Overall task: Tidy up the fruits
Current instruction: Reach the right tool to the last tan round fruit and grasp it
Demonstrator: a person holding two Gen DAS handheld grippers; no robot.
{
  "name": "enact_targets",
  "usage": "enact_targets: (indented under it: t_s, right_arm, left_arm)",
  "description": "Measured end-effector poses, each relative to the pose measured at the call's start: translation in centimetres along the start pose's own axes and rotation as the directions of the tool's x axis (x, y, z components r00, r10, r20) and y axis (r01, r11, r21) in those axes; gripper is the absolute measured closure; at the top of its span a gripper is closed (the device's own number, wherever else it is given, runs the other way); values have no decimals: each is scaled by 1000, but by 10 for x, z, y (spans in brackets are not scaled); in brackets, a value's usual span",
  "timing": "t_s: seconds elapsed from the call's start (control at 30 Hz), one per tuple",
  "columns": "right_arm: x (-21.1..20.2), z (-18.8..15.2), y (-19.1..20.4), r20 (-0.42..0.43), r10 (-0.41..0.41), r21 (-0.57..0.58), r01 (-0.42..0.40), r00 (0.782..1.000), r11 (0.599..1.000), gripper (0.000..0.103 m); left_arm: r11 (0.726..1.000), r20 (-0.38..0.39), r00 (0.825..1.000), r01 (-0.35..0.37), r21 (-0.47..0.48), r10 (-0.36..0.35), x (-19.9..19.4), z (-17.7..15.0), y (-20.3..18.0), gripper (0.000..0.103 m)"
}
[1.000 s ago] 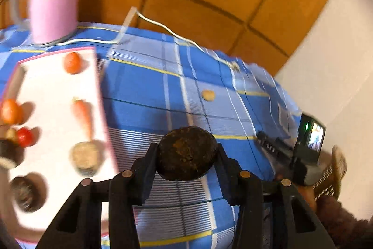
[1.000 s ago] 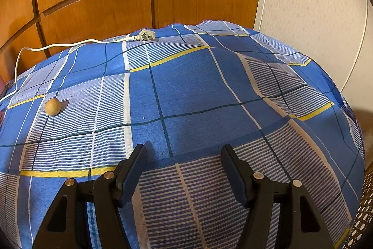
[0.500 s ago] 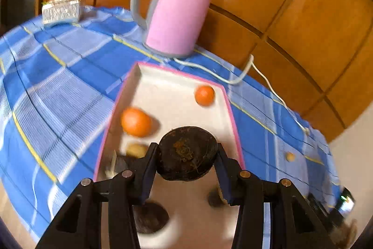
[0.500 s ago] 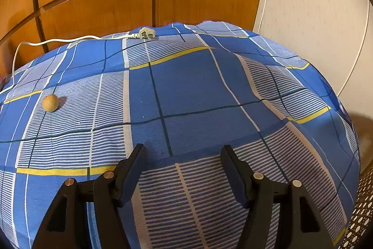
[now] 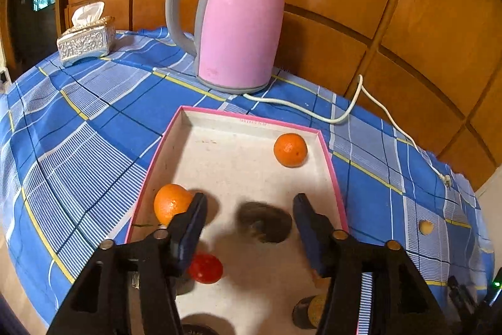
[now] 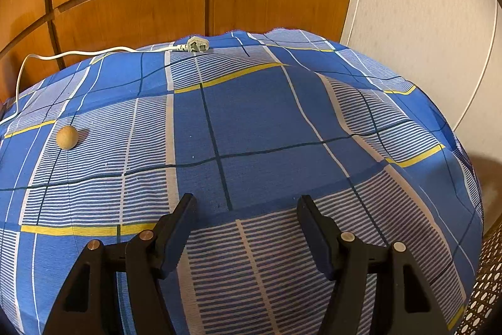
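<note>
Half a second back my left gripper [image 5: 249, 214] was clamped on the dark brown fruit [image 5: 263, 222] above the pink-rimmed tray [image 5: 328, 153]; at this moment its jaws were opening and the pads stood clear on both sides of the fruit, which showed blurred between them over the tray floor, so I judged it just let go and dropping or rolling, though I could not tell whether it had settled. A second ago that gripper was looking over the tablecloth [image 6: 251, 121] to the right of the tray, so the carry had ended in the tray. Two oranges, one by the far right corner [image 5: 290, 149] and one behind my left finger [image 5: 171, 203], and a red fruit [image 5: 205, 268] already lay inside. My right gripper [image 6: 246, 217] had not stirred, jaws parted and empty over the cloth. The small tan fruit [image 6: 66, 137] lay alone on the cloth, which I took as the next one to fetch.
</note>
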State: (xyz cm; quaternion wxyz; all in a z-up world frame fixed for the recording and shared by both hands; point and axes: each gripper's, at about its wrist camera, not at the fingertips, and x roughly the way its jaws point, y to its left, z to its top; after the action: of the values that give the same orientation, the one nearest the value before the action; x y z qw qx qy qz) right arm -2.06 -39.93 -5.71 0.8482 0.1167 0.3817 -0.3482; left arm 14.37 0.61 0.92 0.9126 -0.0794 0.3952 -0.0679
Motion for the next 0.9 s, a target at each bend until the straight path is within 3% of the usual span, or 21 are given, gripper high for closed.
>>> enact_targets:
  t_s: [0.57, 0.7, 0.9]
  right_arm:
    - [2, 6, 2, -32, 0, -4, 0, 999, 1000, 36]
    - [1, 10, 10, -54, 53, -16, -54, 997, 998, 36]
    - [-6, 21, 43, -63, 229, -64, -233, 971, 970, 36]
  left_arm:
    - [1000, 15, 1000, -6, -11, 7, -46, -29, 18, 35]
    - [1000, 8, 1000, -21, -22, 21, -55, -41, 31, 35]
    - [995, 2, 998, -62, -78, 62, -69, -61, 56, 34]
